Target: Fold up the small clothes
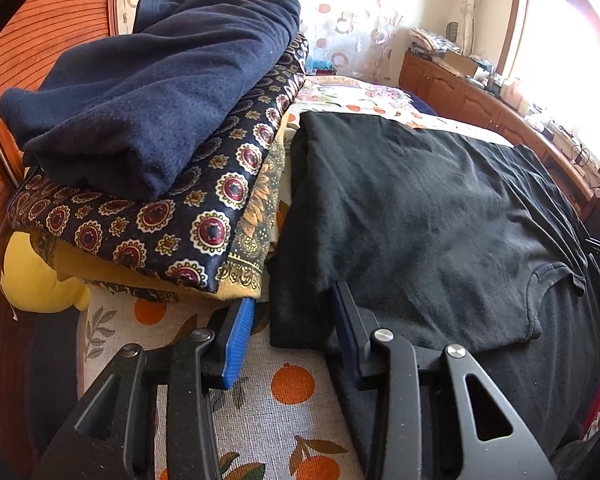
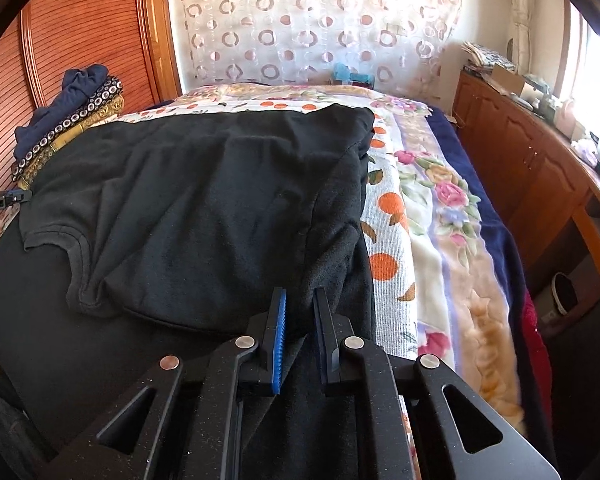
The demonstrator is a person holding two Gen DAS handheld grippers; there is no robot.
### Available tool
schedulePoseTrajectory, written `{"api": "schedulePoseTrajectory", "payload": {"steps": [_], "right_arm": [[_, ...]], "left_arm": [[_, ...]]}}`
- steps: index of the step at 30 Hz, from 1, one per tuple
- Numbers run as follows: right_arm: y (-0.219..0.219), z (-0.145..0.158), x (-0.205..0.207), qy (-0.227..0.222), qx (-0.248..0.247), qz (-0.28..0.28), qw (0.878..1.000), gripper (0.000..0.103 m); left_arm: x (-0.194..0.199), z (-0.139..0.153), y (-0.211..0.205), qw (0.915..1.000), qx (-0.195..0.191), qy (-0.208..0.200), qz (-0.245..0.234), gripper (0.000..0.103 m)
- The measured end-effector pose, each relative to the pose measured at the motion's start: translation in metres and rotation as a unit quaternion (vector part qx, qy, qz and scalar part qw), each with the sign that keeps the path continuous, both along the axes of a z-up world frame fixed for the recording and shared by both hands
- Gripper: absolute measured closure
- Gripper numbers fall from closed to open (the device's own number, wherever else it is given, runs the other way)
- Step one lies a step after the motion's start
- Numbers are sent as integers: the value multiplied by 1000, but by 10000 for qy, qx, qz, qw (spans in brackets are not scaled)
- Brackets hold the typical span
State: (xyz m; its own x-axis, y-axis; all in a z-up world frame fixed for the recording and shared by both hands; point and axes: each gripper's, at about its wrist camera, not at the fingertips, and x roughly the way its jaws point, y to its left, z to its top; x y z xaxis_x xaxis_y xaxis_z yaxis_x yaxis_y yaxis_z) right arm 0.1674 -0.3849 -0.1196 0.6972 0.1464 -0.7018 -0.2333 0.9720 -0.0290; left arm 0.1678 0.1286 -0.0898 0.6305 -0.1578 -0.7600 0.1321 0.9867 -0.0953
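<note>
Bed [image 2: 392,216] with orange-print cover, wooden headboard [image 1: 40,32], circle-pattern curtain [image 2: 308,24], cabinets [image 2: 516,160] under the window. Black t-shirt [image 2: 204,208] lies on the bed, partly folded, collar showing. Folded pile [image 1: 148,168] just beside it. Left claw [image 1: 294,312] spread across the shirt's edge, not pinching. Right claw [image 2: 300,308] pinching the shirt's near fold.

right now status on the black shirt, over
Left gripper open astride black shirt edge. Right gripper pinching its fold. Folded pile close left.
</note>
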Motion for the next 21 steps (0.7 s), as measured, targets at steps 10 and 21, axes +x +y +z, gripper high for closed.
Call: {"api": "schedulePoseTrajectory", "payload": {"steps": [10, 21], "right_arm": [[9, 1, 1, -31, -246, 29, 9997, 91], [7, 3, -2, -138, -186, 61, 9997, 97]], "left_arm": [[-12, 1, -5, 9999, 54, -1, -136, 65], [-11, 8, -17, 9996, 54, -76, -280, 95]]}}
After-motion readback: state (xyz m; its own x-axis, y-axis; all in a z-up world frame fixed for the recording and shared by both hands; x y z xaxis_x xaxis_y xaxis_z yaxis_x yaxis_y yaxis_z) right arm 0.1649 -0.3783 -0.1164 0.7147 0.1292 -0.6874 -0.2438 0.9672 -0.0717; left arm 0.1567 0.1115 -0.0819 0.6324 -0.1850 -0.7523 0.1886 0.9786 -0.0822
